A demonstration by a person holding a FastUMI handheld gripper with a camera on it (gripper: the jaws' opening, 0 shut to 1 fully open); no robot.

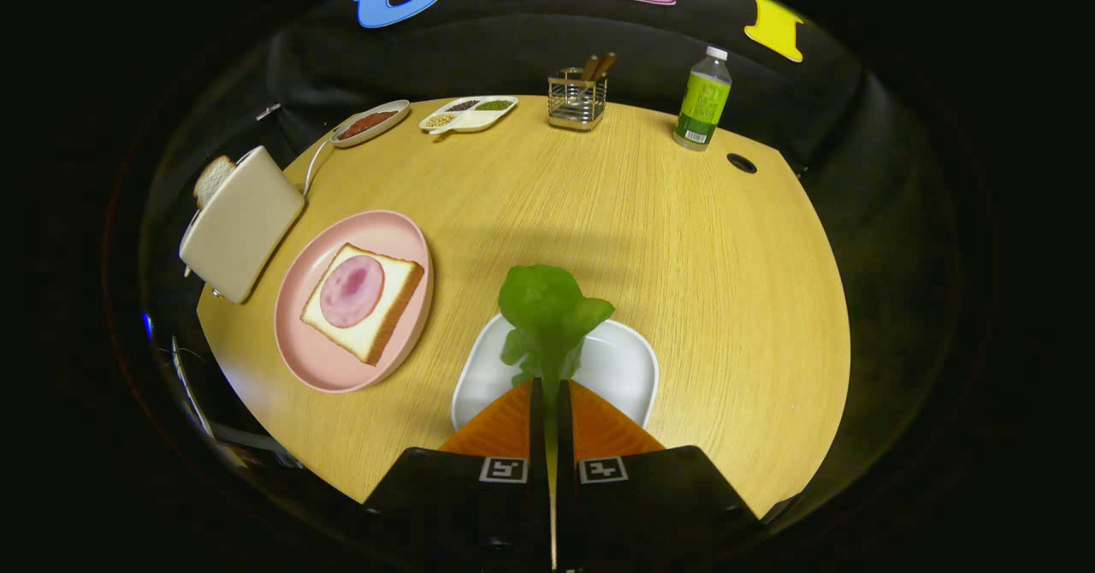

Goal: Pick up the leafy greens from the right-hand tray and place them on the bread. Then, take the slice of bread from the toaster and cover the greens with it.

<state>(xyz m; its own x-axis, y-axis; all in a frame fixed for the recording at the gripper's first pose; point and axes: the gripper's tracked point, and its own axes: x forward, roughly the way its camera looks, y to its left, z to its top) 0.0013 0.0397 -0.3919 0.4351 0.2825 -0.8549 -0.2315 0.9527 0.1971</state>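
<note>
My gripper (548, 385) is shut on the leafy greens (549, 308), whose stem is pinched between the two fingers while the leaves stick up ahead of the tips. Under them lies the white tray (629, 368). To the left, a pink plate (312, 359) carries a slice of bread (389, 316) topped with a round of ham (352, 291). Further left stands the cream toaster (241, 222) with a second bread slice (212, 180) poking out of its slot.
At the table's far edge stand a wire holder with utensils (577, 98), a green-labelled bottle (704, 101), a divided dish of grains (469, 115) and an oval dish (369, 122). A cable hole (741, 162) sits near the bottle. The toaster's cord (315, 162) runs back.
</note>
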